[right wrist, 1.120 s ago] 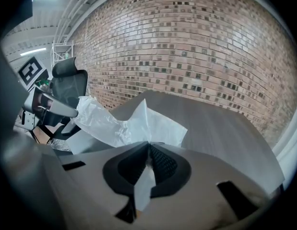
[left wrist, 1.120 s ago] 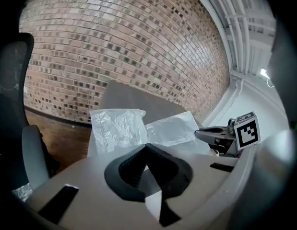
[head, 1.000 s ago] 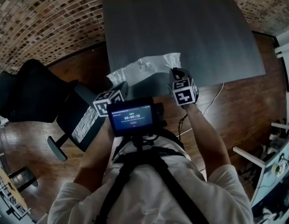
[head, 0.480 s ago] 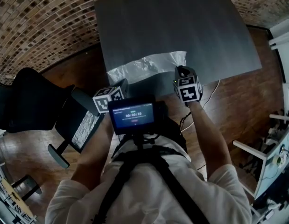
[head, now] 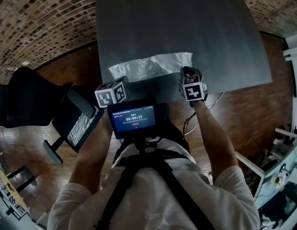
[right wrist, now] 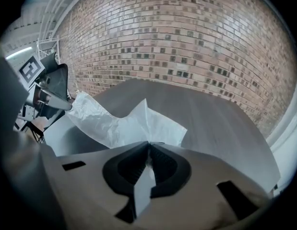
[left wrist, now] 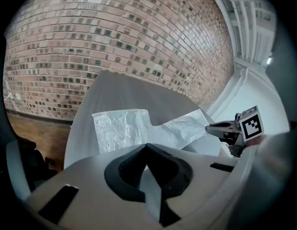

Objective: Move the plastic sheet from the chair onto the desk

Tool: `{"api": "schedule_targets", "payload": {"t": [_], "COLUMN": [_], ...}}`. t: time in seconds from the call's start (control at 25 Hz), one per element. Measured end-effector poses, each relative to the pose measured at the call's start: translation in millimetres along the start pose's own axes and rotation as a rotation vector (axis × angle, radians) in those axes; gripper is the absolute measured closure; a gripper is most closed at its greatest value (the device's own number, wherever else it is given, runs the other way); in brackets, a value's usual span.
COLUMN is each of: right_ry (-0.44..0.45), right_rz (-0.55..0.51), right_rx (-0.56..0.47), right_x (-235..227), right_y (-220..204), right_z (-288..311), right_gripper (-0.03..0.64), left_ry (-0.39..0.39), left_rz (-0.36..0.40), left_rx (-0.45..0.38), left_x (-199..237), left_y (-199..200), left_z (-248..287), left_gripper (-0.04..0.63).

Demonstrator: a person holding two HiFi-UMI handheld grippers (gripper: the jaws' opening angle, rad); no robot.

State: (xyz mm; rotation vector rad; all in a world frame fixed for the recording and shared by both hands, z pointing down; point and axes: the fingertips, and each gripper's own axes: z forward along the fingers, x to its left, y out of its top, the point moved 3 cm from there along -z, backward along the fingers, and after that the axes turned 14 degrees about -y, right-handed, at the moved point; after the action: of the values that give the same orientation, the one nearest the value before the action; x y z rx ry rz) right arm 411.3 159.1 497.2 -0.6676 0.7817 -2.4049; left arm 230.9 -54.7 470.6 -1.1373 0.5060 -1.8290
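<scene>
While the head view looks straight down, 1 plastic sheet [head: 150, 66] shows spread across the near part of the dark desk [head: 186, 18], stretched between the left gripper [head: 122, 82] and the right gripper [head: 186, 72]. A black chair [head: 30, 97] stands off the desk's left corner on the wooden floor [head: 244, 104], well apart from the sheet; neither gripper view shows it. Jaw state is not readable from above.

Left gripper view: the jaws are pressed together with a thin fold of the sheet pinched between the pads, and the film runs on out over the desktop.

Right gripper view: the jaws are likewise closed on the sheet's other near corner, and the film rises in a crumpled peak just beyond the tips.

Each gripper view catches the opposite gripper at its edge. Each also shows the brick wall [left wrist: 114, 42] upright behind the desk. The chest-mounted screen [head: 134, 120] appears in the head view only.

Count: 1 sheet, 1 desk, 1 chair, 2 grippers, 2 marker cubes [head: 111, 93], 1 screen.
</scene>
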Motion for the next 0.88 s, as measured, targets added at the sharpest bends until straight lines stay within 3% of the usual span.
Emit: {"api": "schedule_targets", "payload": {"t": [0.24,0.48,0.68,0.88], "right_ry": [-0.015,0.042,0.053,0.029], "right_rz": [-0.024,-0.016,0.009,0.032], "right_rx": [0.099,0.129,0.169,0.207], "right_x": [-10,-24,-32,-52], "right_y": [-13,-16,-23,-43], "right_z": [31,55,69,70], "right_gripper": [0.612,0.605,0.464,0.332], "left_ry": [0.098,0.135,0.135,0.082], "left_rz": [0.012,-0.015,-0.023,-0.02], "left_rx": [0.083,0.141,0.147,0.136], "left_x": [37,52,58,51], "left_y": [-10,-21,-23,-16], "left_z": [22,46,47,43], "left_gripper": [0.595,0.593,0.55,0.388]}}
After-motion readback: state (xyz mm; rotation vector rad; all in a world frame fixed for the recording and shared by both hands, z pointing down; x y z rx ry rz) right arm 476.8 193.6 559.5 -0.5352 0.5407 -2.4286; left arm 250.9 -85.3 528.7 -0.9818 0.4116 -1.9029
